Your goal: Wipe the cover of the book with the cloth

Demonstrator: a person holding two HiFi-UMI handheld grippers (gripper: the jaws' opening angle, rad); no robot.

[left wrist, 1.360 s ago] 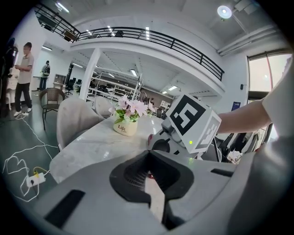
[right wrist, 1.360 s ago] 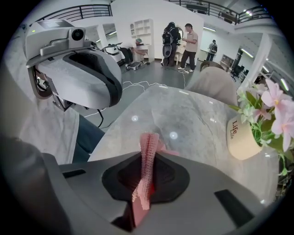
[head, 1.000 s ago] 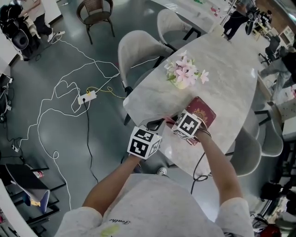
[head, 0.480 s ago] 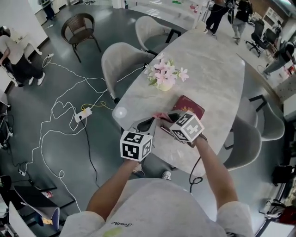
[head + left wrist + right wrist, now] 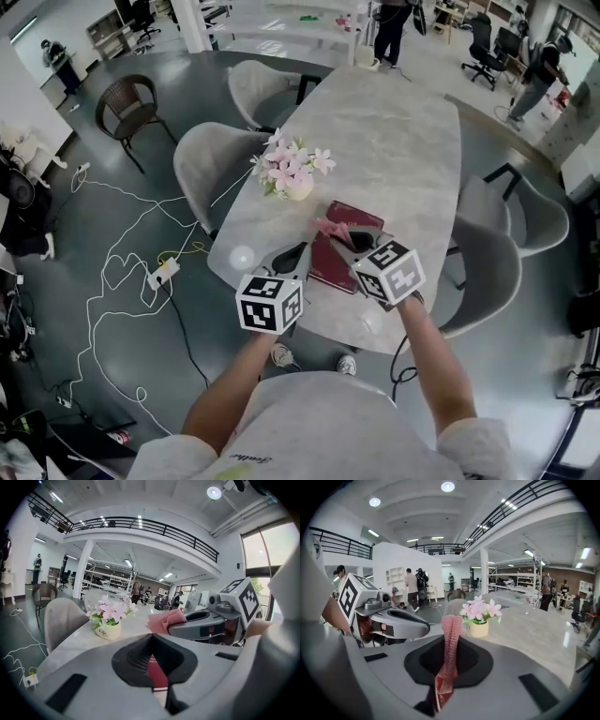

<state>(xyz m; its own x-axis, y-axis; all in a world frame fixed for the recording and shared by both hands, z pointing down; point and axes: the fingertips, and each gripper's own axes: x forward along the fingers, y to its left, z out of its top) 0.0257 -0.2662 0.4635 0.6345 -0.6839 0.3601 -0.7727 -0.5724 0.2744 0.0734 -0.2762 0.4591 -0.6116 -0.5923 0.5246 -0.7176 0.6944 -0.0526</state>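
The dark red book (image 5: 330, 265) lies flat on the marble table (image 5: 394, 141), a little below the middle of the head view and near the table's lower edge. Just up and left of it stands a small pot of pink flowers (image 5: 292, 173).

The right gripper (image 5: 339, 234) reaches in from the lower right of the frame and sits over the book's upper half. Its jaws are clamped on the pink cloth (image 5: 332, 227). In the right gripper view the cloth (image 5: 450, 623) stands up as a narrow strip past the closed tips, and a bit of red cover shows through the opening lower down.

The left gripper (image 5: 300, 250) comes in from the lower left, with its tip at the book's left edge. In the left gripper view its jaws meet at the tips with nothing pinched between them, and the red cover (image 5: 157, 672) shows through the gap behind them. Whether the tips press on the book cannot be told.

At the upper left of the head view a grey chair (image 5: 202, 161) stands by the table, and white cables (image 5: 122, 272) trail across the dark floor at the left.
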